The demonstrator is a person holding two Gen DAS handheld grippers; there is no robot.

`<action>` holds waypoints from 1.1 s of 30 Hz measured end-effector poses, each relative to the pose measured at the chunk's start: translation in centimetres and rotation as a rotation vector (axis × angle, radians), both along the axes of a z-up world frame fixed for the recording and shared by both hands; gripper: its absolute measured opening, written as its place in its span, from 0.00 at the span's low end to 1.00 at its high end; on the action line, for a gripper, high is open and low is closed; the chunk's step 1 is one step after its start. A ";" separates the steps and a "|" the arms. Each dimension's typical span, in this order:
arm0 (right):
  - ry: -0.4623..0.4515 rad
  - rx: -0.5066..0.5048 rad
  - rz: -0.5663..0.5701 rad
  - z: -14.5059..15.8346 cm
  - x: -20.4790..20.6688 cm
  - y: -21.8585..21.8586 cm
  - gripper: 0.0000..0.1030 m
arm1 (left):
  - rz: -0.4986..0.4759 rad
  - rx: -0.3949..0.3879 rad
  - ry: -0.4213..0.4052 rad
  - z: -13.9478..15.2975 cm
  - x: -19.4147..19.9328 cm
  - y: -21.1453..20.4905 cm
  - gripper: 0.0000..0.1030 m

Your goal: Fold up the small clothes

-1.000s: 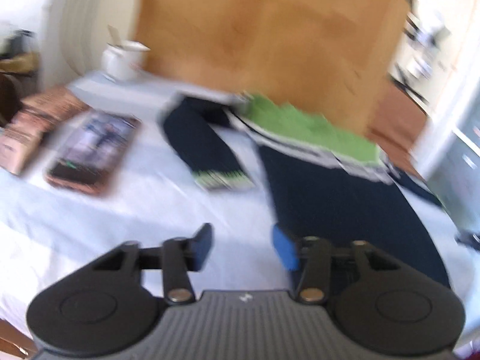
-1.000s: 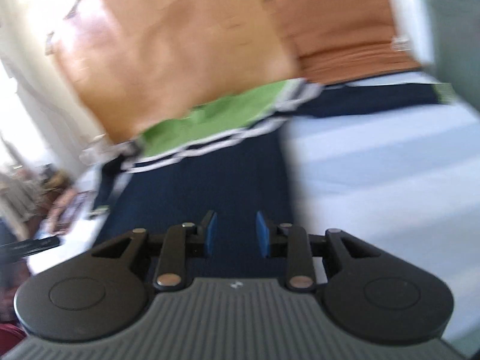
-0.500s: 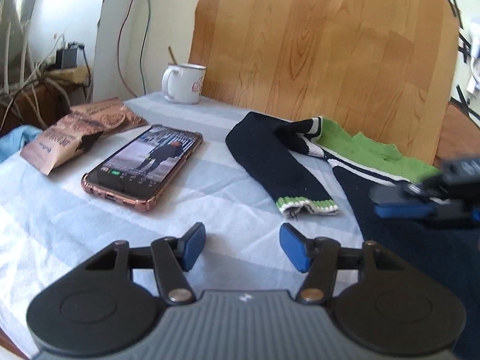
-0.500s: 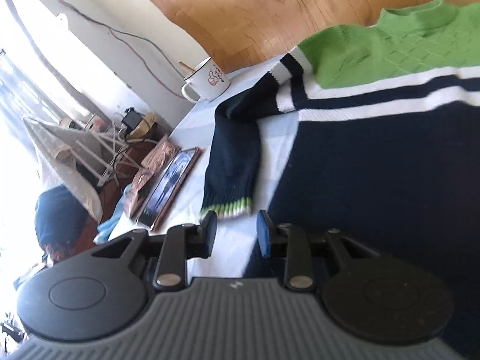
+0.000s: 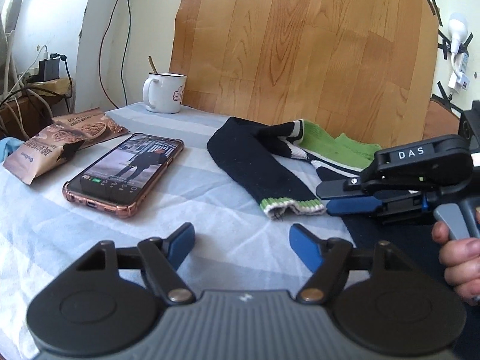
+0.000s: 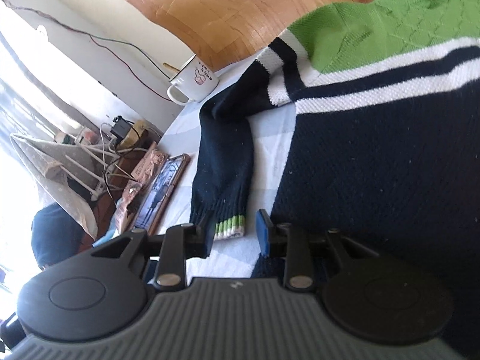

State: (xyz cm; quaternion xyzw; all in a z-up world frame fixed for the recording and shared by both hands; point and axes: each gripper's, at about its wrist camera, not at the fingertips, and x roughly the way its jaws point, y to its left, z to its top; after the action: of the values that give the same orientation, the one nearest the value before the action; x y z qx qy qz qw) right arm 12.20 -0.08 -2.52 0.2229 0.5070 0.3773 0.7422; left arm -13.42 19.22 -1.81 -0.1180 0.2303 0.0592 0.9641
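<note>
The navy sweater (image 6: 375, 165) lies flat, its sleeve (image 5: 264, 168) stretched leftward; the right gripper (image 6: 234, 234) straddles the cuff (image 6: 229, 226), parted, not clamping; the left gripper (image 5: 241, 241), empty, is opening nearby, presumably to fold the sleeve.

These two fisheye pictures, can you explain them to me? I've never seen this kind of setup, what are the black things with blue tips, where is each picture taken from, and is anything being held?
A person holds a hand tool with two blue-padded fingers in each hand; each tool has a camera looking along its fingers.

The left tool's view shows the left gripper, its jaws opening with nothing between them. The right gripper enters from the side, with the person's hand on its trigger.

The right tool's view shows the right gripper, open, aimed at the sleeve cuff but not gripping it.

On the pale cloth lie a navy and green sweater, a phone, snack packets and a mug. Nothing is held.
</note>
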 end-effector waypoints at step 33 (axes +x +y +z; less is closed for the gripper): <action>-0.716 -0.792 -0.003 10.0 16.9 -14.5 0.08 | -0.120 -0.154 0.048 9.2 18.3 -1.9 0.75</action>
State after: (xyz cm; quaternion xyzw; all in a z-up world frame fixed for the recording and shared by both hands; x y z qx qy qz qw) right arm 29.11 -14.63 7.48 -0.2164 0.3251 0.2083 0.8967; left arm 4.85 17.27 7.40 -0.1763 0.2638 -0.0135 0.9482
